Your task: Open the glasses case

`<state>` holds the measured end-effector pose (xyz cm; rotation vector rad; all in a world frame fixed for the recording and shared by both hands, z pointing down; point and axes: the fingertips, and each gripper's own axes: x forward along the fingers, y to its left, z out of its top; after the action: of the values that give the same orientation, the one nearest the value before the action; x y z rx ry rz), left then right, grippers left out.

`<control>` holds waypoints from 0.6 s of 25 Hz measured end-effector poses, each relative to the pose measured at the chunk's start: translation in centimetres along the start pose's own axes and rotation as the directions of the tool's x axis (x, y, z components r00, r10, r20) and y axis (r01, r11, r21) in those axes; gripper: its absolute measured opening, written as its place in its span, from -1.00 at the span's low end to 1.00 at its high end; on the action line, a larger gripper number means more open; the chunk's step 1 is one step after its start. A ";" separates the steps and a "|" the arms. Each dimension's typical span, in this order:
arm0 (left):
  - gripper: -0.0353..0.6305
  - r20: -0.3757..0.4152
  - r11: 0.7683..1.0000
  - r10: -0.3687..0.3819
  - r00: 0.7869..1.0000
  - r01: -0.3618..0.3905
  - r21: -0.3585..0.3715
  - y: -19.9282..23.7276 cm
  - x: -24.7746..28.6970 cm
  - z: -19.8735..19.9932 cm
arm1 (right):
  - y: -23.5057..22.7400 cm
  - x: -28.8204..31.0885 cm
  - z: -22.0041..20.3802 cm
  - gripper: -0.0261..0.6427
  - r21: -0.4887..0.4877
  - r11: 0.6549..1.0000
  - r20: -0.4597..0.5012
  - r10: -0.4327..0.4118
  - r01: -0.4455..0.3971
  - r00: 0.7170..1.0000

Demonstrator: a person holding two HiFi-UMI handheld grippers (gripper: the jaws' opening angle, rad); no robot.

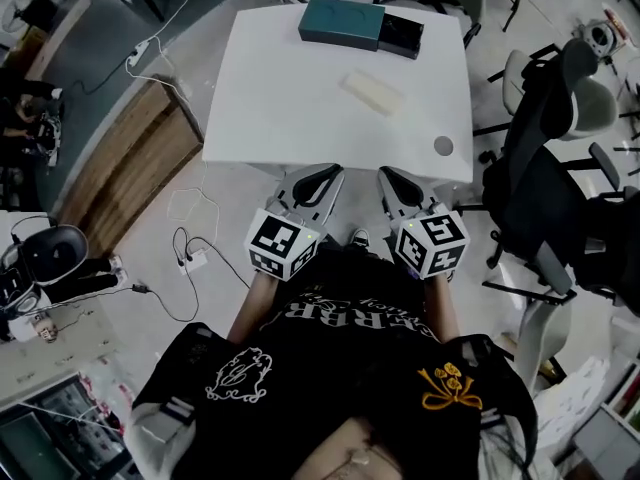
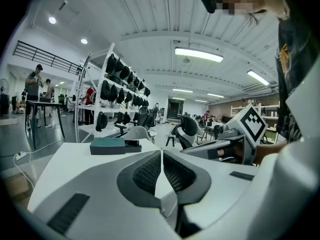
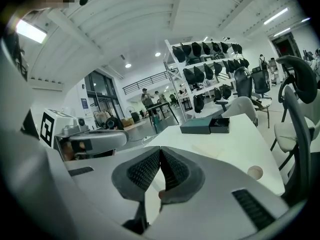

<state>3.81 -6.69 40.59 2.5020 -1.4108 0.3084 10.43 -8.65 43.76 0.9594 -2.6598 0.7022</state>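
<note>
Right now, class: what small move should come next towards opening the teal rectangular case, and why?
Probably carry both grippers forward across the white table toward the teal rectangular case. The left gripper and right gripper hang shut and empty at the near edge, while the case lies closed at the far edge.

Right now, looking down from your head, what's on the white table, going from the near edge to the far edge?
Small grey round disc → pale flat oblong thing → teal box at the far edge.
</note>
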 end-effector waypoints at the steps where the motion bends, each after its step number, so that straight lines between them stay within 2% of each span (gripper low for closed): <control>1: -0.82 -0.002 1.000 0.001 1.000 -0.001 -0.006 0.1 0.1 0.0 | -0.2 0.1 -0.1 -0.88 -0.003 1.000 -0.005 0.000 0.000 1.000; 10: -0.82 -0.021 1.000 -0.002 1.000 0.002 -0.019 2.7 1.1 -0.6 | -1.7 2.7 -0.5 -0.87 0.028 0.999 -0.015 -0.029 0.029 0.999; 15: -0.82 -0.045 0.998 -0.057 0.997 0.058 0.018 5.6 3.2 -0.7 | -3.5 5.3 -0.3 -0.84 0.029 0.994 -0.016 -0.109 0.109 0.994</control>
<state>0.59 -11.85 42.83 2.5294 -1.3229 0.3655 8.69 -13.73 47.22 1.0941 -2.5691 0.7233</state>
